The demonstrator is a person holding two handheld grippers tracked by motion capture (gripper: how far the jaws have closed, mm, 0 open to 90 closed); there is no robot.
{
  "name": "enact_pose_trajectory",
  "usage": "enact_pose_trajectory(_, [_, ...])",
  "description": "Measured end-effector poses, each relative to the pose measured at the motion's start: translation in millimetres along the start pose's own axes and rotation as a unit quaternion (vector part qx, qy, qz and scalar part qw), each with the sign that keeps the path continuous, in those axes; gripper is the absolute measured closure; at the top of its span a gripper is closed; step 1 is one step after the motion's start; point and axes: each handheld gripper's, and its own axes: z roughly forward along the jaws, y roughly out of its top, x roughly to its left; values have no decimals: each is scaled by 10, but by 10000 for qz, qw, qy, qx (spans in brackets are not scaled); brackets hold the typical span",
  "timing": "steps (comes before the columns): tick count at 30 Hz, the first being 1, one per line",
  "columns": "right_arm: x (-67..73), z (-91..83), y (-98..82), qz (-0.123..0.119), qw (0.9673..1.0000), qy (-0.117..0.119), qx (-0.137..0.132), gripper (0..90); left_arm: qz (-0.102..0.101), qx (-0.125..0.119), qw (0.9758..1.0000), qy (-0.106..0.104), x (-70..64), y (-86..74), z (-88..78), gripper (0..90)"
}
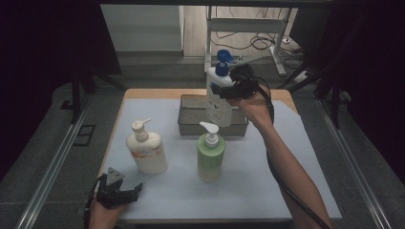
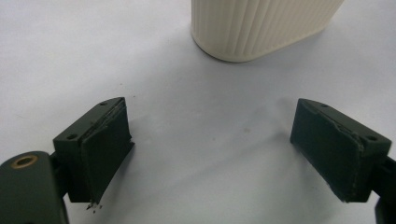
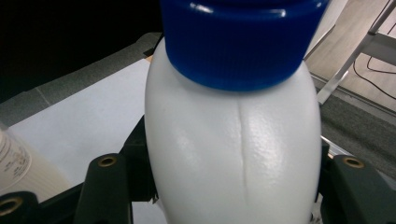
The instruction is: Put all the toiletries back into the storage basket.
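- Three pump bottles were in frame; the white bottle with the blue pump (image 1: 219,98) was in hand, held upright in the air above the grey tray (image 1: 189,120) at the far end of the surface (image 1: 286,157).
- Right tool (image 1: 228,91): jaws clamped on the bottle's upper body, just under the blue collar (image 3: 238,42).
- Left tool (image 1: 125,192): jaws apart, nothing between them, resting near the cream bottle (image 1: 146,148).
- I judged the bottle stiff plastic, faintly pebbled, moderately heavy if full, top-heavy at the pump.
- Best hold in my view: across the narrow shoulder; lower down it widens and might slip.
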Motion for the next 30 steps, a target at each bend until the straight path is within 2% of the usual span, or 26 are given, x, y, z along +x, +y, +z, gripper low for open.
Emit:
enact_pose_trajectory(21, [4, 506, 92, 24, 9999, -89, -82, 407, 4, -5, 10000, 2, 0, -2, 0, 117])
enact_pose_trajectory(30, [46, 662, 103, 14, 9999, -90, -80, 407, 7, 1, 10000, 1, 0, -1, -1, 117])
